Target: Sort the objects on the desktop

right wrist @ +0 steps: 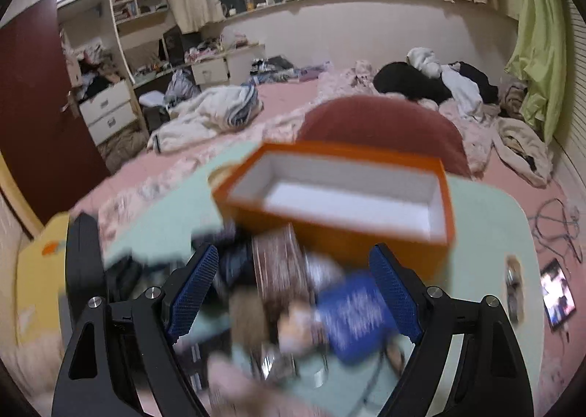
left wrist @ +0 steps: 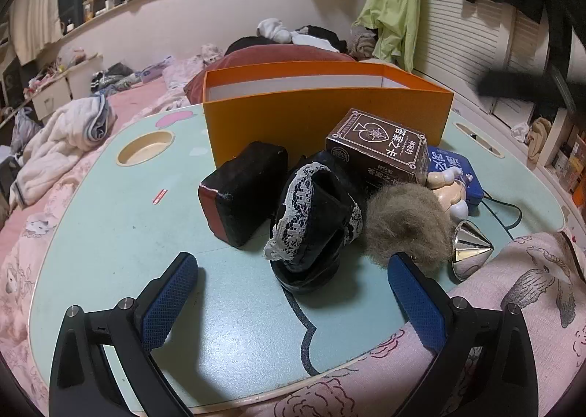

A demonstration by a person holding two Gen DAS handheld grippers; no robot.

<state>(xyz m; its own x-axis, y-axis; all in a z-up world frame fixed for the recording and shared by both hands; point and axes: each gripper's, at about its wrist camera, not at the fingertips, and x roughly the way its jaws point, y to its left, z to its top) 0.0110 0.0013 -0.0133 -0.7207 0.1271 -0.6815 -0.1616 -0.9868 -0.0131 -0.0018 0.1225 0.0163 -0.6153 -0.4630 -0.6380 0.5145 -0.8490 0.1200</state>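
— What is being shown of the surface and the room?

— A pale green lap table is being supported on a pink bed, with clothes being left heaped near a window sill.

— And the things being sorted?

— An orange box, white inside, is being kept at the table's far side, its long axis running across the view, its opening facing up. Just before it, a brown card box, a dark red-ended block, a black lace-trimmed shoe, a grey fur tuft and a silver cone are being crowded together.

— The claws?

— The left gripper and the right gripper are both being held wide apart, with nothing being gripped.
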